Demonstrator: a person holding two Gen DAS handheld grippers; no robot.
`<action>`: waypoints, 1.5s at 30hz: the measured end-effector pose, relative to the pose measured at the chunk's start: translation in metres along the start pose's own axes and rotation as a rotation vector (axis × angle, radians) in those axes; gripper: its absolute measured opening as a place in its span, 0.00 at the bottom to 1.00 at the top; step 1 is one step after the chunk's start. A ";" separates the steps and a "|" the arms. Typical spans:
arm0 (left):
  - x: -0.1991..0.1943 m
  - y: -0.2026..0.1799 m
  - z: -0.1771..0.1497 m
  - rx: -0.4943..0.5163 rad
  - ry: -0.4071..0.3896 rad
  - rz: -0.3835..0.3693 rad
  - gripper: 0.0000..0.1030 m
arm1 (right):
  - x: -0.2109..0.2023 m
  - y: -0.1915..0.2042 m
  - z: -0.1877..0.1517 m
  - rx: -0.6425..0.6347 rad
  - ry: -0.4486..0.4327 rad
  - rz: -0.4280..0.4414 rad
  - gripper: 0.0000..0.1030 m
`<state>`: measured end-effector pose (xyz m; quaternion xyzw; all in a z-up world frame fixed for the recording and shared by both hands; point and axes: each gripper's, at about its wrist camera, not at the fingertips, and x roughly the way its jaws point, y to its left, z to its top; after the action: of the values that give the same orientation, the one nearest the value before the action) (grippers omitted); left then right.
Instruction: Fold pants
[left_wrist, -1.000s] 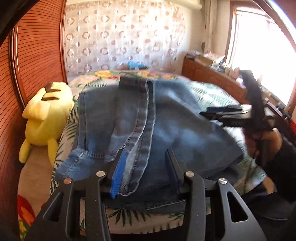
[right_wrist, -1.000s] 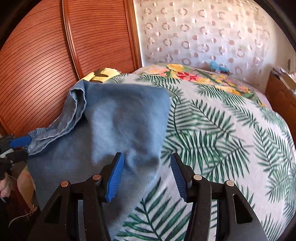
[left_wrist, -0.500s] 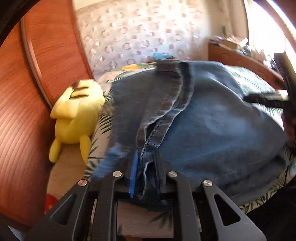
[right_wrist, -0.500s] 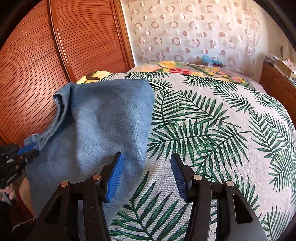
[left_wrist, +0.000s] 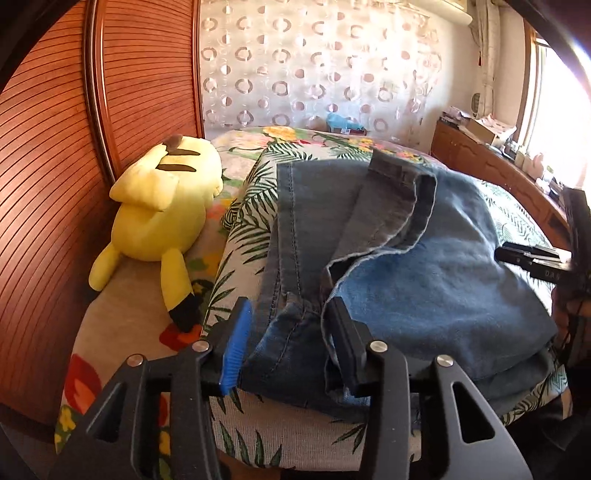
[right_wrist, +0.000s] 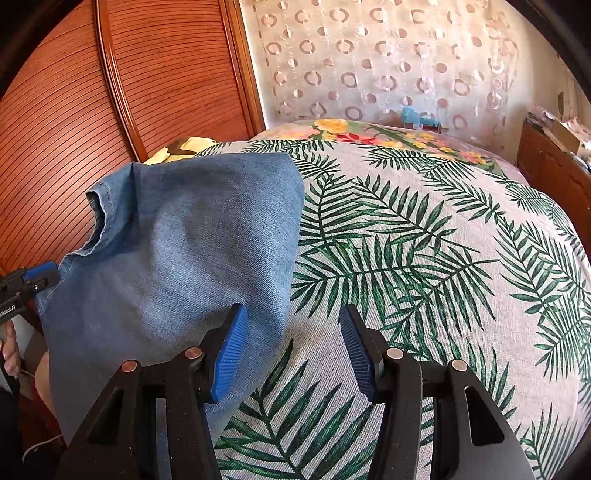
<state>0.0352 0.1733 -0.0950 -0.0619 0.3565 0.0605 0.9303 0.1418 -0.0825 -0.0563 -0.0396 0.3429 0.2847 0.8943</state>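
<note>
On the left wrist view a yellow plush toy (left_wrist: 162, 206) lies belly-down by the slatted wooden wall (left_wrist: 48, 155), in the gap beside the bed (left_wrist: 243, 218). Next to it come the jeans (left_wrist: 424, 280), blue denim folded into a thick stack at the near corner of the bed, long axis running away from the camera toward the dotted curtain (left_wrist: 314, 66), one narrower dark strip with a hem draped along the top and pointing the same way. The denim is mid-blue, paler and worn on the broad right panel, with orange-brown stitching down the left seam. The left gripper (left_wrist: 291, 332) has just been opening: its jaws now stand apart with a bunched near edge of the jeans between them, the blue pad off the cloth, the fabric lying against the right finger. Far right, the right gripper (left_wrist: 532, 262) pokes in at the edge. On the right wrist view, the jeans (right_wrist: 184, 266) cover the left part of the palm-leaf bedspread (right_wrist: 424, 258), their right edge slanting toward the camera. The right gripper (right_wrist: 293, 350) hangs spread, its left pad over the denim edge, the right pad over bare bedspread, pinching nothing.
</note>
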 end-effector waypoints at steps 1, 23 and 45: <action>-0.001 -0.001 0.002 0.000 -0.006 -0.009 0.43 | 0.000 0.000 0.000 -0.001 0.001 0.000 0.53; 0.054 -0.096 0.085 0.164 -0.005 -0.107 0.46 | -0.003 -0.004 -0.002 -0.032 0.009 -0.015 0.53; 0.048 -0.002 0.100 0.086 -0.054 0.052 0.46 | -0.007 -0.005 -0.003 -0.044 0.003 -0.011 0.53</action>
<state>0.1369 0.1906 -0.0532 -0.0112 0.3350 0.0709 0.9395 0.1385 -0.0909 -0.0553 -0.0617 0.3378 0.2873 0.8942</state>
